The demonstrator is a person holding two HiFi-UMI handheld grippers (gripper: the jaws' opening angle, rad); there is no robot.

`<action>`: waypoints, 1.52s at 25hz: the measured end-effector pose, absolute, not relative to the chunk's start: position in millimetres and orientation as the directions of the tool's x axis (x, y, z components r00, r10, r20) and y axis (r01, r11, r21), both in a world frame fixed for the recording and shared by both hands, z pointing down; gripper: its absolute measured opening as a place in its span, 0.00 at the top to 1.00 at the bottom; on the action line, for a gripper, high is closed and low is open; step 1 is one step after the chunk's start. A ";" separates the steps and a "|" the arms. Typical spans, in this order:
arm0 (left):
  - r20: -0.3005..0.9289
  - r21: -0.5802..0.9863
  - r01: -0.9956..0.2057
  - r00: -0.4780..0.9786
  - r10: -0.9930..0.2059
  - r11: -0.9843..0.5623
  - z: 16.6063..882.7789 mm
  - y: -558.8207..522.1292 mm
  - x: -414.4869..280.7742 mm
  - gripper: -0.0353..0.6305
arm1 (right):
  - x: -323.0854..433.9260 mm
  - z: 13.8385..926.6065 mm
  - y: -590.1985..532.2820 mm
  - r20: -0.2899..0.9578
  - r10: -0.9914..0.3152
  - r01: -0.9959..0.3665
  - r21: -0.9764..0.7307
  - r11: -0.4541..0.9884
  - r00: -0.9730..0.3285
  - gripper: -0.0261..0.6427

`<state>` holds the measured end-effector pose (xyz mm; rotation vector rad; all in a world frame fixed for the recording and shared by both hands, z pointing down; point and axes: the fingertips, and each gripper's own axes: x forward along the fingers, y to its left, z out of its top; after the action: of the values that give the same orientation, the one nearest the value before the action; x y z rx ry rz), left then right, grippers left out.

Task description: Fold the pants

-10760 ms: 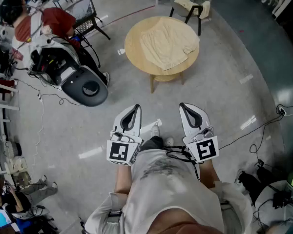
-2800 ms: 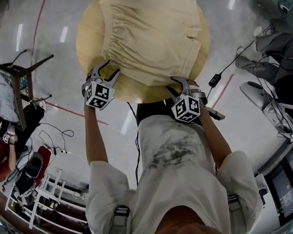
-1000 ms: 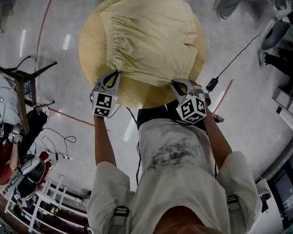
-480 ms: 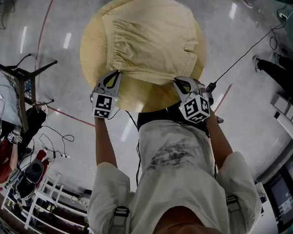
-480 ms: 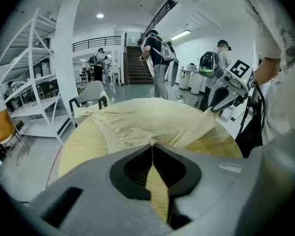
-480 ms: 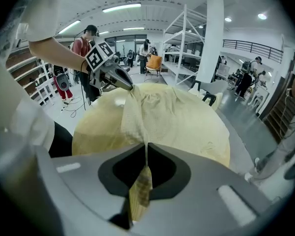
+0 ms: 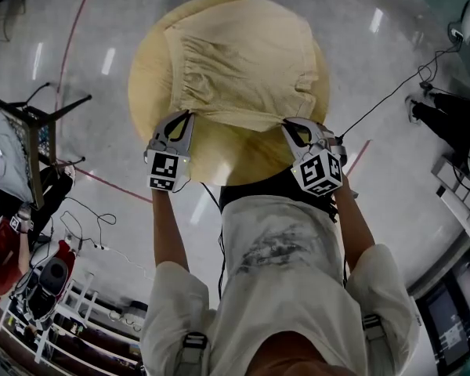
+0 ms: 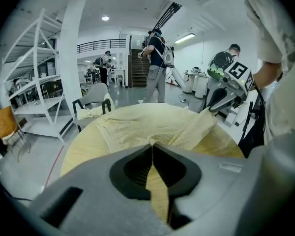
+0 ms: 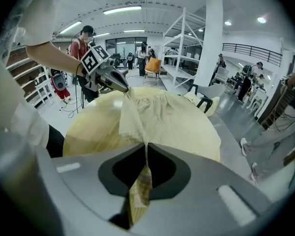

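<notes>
head view: nearest me, my left gripper (image 7: 189, 116) and right gripper (image 7: 287, 123) were clamped on the 2 near corners of the pants (image 7: 239, 57), holding that edge up; beyond, the rest lay spread on the round table (image 7: 146, 69).

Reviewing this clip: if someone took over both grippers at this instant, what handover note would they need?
Left gripper: shut on the near-left corner of the pants.
Right gripper: shut on the near-right corner.
Pants: spread on the round table, with the near edge raised slightly at the two grippers.
Done: both near corners are gripped.
Left: no fold has been made yet. The next step is probably to carry the near edge over to the far side, lay it down and release.
</notes>
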<state>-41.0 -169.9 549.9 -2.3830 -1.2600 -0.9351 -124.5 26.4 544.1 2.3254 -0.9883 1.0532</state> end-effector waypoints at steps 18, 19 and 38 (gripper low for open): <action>0.625 0.037 0.763 0.486 0.610 -0.646 547.9 -153.0 17.5 0.92 | -44.5 546.7 53.6 0.748 -0.447 -0.754 0.106 -0.649 0.490 0.92; 0.623 0.036 0.759 0.491 0.608 -0.650 547.7 -152.1 20.7 0.92 | -39.7 546.9 55.0 0.747 -0.448 -0.755 0.109 -0.646 0.491 0.92; 0.593 0.028 0.688 0.573 0.566 -0.725 543.8 -126.7 72.8 0.92 | 34.3 532.2 87.8 0.702 -0.483 -0.767 0.141 -0.626 0.523 0.92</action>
<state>72.8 -126.7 543.8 -2.5992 -1.0503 -0.8700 34.3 87.8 532.2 2.3301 -1.0227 0.8784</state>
